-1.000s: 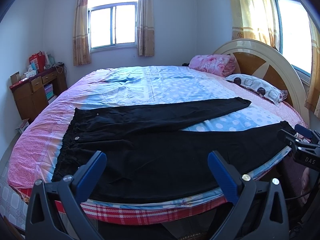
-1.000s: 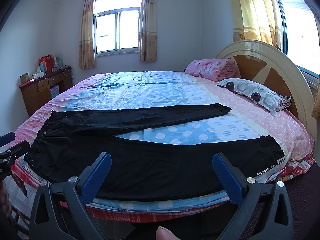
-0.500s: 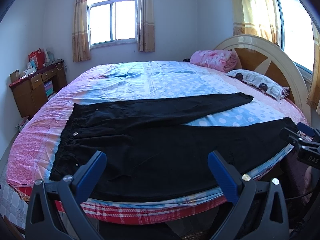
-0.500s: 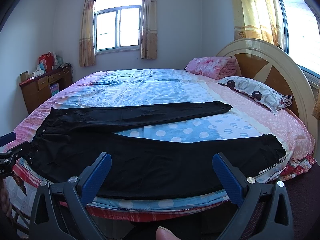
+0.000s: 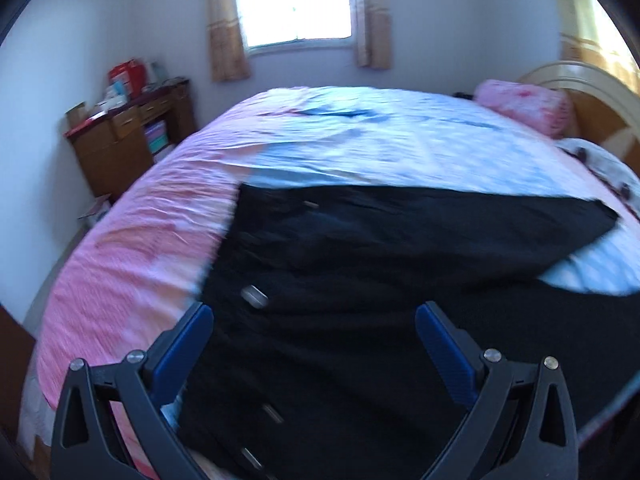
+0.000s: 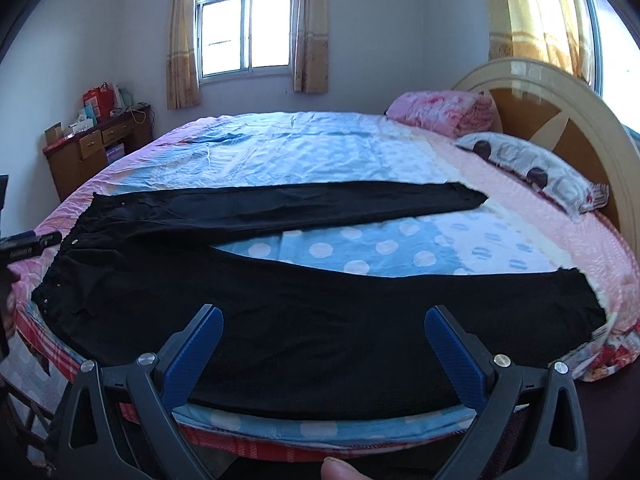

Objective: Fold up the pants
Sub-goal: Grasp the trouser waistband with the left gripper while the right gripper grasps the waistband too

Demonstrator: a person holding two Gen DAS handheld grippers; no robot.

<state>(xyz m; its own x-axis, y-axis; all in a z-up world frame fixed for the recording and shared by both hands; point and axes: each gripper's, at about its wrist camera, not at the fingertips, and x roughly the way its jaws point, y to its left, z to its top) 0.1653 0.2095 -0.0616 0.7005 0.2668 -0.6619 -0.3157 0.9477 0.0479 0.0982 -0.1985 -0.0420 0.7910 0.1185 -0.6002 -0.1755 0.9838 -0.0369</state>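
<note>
Black cloth dominates both views: the pants (image 6: 280,312) lie flat and unfolded on the bed (image 6: 320,152), along its near edge, their long axis running left to right across the two cameras, waistband to the left and cuffs to the right. The two legs diverge in a shallow V, the near leg (image 6: 400,320) following the mattress edge and the far leg (image 6: 320,208) angling toward the pillow (image 6: 532,172) by the headboard (image 6: 560,100), with a wedge of dotted sheet bare between them. In the left wrist view, blurred by motion, the pants (image 5: 360,300) fill the lower frame, and the waistband (image 5: 224,264) with a metal button (image 5: 255,295) lies directly ahead of the left gripper (image 5: 312,344), whose blue-padded jaws stand wide apart and hold nothing. In the right wrist view the right gripper (image 6: 324,344), jaws likewise spread and empty, hovers over the middle of the near leg, the cuff (image 6: 584,304) lying well off to its right. The left gripper (image 6: 28,246) appears at that view's left margin, just beside the waistband. Judged from this layout, the left hand is the nearer to the waist and the right hand the nearer to the cuffs; a lengthwise fold, one leg onto the other, would need each to seize its own end. No fold has yet been made.
</note>
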